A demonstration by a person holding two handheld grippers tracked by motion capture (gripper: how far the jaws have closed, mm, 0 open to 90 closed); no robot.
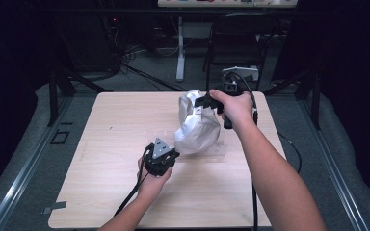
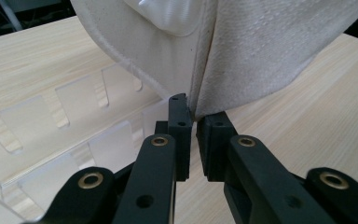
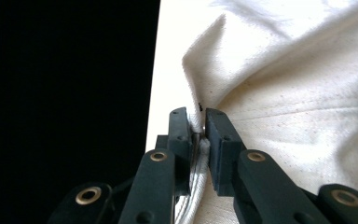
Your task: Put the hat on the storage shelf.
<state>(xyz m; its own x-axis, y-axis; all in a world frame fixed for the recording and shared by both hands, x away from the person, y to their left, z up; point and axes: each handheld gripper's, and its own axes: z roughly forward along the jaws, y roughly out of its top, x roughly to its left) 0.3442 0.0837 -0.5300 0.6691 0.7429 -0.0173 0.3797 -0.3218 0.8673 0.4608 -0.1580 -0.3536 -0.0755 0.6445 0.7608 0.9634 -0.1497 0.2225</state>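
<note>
**Both tongs pinch a white cloth bag over the bench**

The left tongs (image 1: 166, 155) sit low near the middle of the bench (image 1: 106, 144), held in the person's left hand (image 1: 153, 180). In the left gripper view their jaws are nearly closed on the lowest tip of the white cloth bag (image 2: 261, 56), right where a seam runs down to the pinch. Just left of that, a clear plastic sheet (image 2: 51, 121) with slotted tabs lies flat on the wood.

The bag (image 1: 197, 127) hangs between the two hands, puffed and rounded, its lower end at the bench and its upper end lifted. I cannot tell what is inside it.

The right tongs (image 1: 203, 101) are higher and farther back, gripped by the right hand (image 1: 235, 107). In the right gripper view their jaws are clamped on a folded hem of the cloth (image 3: 284, 107).

The left half and the near strip of the bench are bare. The bag is well in from every edge. Beyond the far edge stands a dark chair (image 1: 238, 41).
</note>
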